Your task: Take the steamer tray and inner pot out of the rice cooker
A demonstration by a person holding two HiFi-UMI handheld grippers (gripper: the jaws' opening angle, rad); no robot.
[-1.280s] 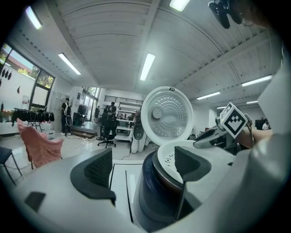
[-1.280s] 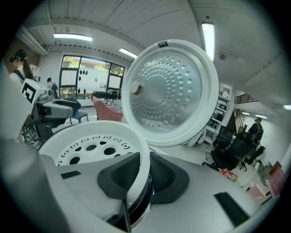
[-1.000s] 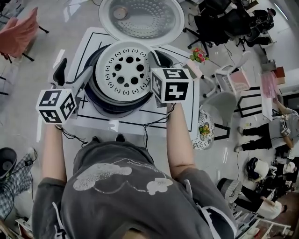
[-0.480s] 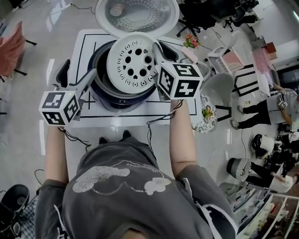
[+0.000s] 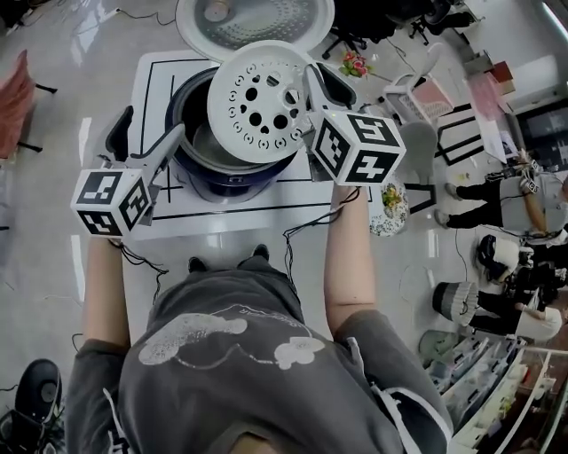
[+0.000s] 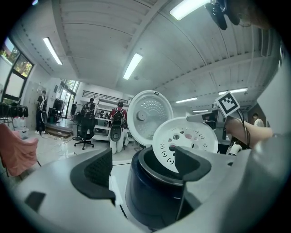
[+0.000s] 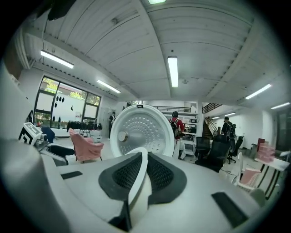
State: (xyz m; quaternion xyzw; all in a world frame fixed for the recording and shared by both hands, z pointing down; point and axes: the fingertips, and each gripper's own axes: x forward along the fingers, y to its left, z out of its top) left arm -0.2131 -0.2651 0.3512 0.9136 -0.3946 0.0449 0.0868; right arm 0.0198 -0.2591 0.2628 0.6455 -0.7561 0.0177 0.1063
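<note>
The dark blue rice cooker (image 5: 232,176) stands on a white table with its round lid (image 5: 253,18) swung open at the back. My right gripper (image 5: 312,89) is shut on the right rim of the white perforated steamer tray (image 5: 257,102) and holds it tilted above the cooker's mouth. In the right gripper view the tray's rim (image 7: 138,182) is pinched edge-on between the pads. The metal inner pot (image 5: 202,146) shows inside the cooker under the tray. My left gripper (image 5: 145,142) is open beside the cooker's left wall (image 6: 150,191), holding nothing.
The table (image 5: 222,222) carries black tape lines around the cooker. A patterned plate (image 5: 388,211) lies off its right edge. Office chairs (image 6: 86,132), a pink-draped chair (image 7: 86,148) and several people (image 5: 497,191) stand on the floor around.
The right gripper has risen with the steamer tray, which has come up out of the cooker and tilted, its right side higher. The left gripper stays beside the cooker.
</note>
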